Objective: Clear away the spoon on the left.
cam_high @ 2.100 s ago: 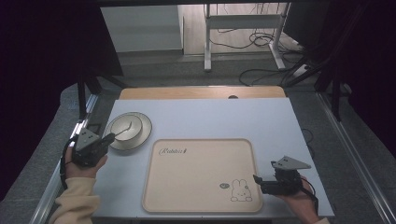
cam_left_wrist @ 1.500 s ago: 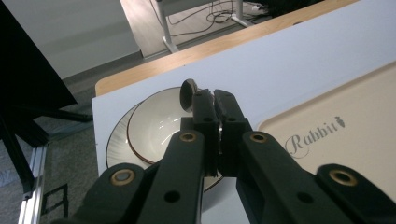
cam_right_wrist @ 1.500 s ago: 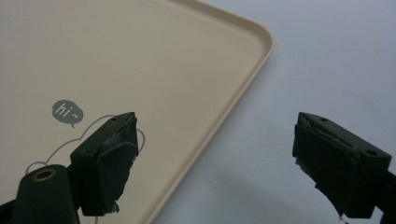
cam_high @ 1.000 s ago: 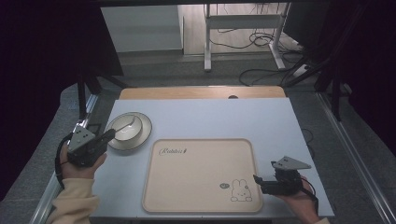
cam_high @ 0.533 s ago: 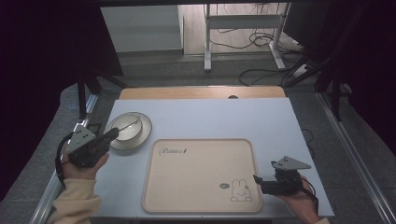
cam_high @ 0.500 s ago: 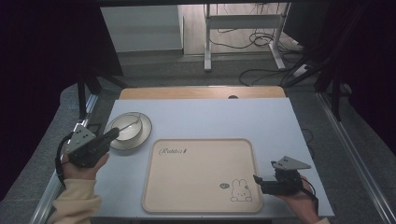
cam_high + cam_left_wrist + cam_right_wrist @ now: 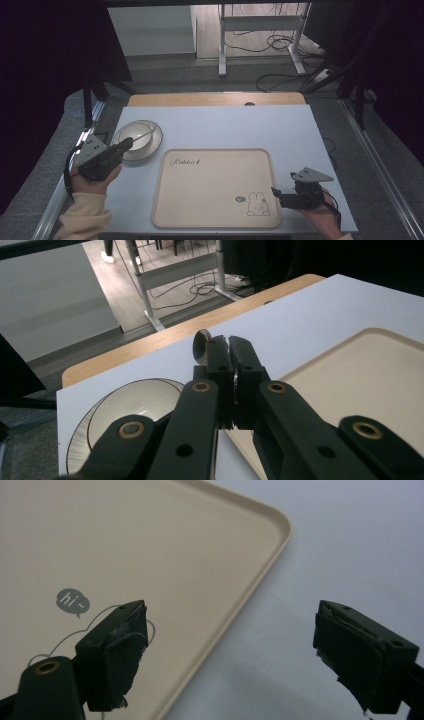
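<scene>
My left gripper [image 7: 127, 143] hovers at the near edge of a white bowl [image 7: 131, 131] that sits on a plate [image 7: 150, 150] at the table's left. Its jaws are shut on a metal spoon [image 7: 145, 133], which slants up over the bowl. In the left gripper view the spoon's rounded end [image 7: 201, 346] pokes out past the closed left gripper [image 7: 230, 342], with the bowl [image 7: 132, 407] below. My right gripper [image 7: 274, 191] rests open at the near right, straddling the right rim of a beige tray [image 7: 215, 185]. The right gripper [image 7: 230, 625] has nothing between its jaws; the tray [image 7: 175, 540] lies under the left one.
The tray carries a rabbit drawing [image 7: 257, 204] and the word "Rabbit" [image 7: 186, 162]. A wooden strip [image 7: 215, 98] runs along the white table's far edge. Beyond it are a floor with cables and a desk frame [image 7: 260, 22]. Metal rails border both table sides.
The left gripper has drawn slightly back toward the near-left and tipped up, raising the spoon over the bowl. The right gripper has stayed still.
</scene>
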`<state>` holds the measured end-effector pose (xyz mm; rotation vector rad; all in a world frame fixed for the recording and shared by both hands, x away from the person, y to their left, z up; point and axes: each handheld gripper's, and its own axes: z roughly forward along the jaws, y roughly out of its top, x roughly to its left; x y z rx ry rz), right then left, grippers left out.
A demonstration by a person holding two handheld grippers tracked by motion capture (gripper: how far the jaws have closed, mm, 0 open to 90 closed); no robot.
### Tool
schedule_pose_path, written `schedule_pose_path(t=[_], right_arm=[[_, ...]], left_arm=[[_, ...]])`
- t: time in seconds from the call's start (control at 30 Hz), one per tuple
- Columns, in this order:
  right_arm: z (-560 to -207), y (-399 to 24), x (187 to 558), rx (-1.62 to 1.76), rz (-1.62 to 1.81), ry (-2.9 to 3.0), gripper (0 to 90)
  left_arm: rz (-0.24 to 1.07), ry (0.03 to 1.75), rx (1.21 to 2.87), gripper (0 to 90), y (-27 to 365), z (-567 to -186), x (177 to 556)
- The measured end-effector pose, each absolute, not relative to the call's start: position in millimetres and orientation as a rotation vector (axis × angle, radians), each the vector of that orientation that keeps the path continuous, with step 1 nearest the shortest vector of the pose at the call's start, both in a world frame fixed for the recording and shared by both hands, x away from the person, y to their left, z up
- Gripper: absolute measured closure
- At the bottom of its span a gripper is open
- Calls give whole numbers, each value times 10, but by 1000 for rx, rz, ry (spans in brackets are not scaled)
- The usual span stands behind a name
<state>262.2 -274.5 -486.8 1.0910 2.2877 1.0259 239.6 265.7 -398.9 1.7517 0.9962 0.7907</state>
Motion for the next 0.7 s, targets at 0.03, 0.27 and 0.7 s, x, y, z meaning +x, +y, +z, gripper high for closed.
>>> schedule_pose_path(t=[0.03,0.27,0.7], right_arm=[[-4868,-2745,2623,1091,1026,2288,146],[-4861,-2748,2620,1086,1035,2280,146],[-4863,-2748,2622,1086,1031,2280,147]], left_arm=[[790,994,1753,893,2652,-3989,2395],[782,968,1764,893,2580,-3975,2381],[750,920,1782,893,2432,-3985,2374]])
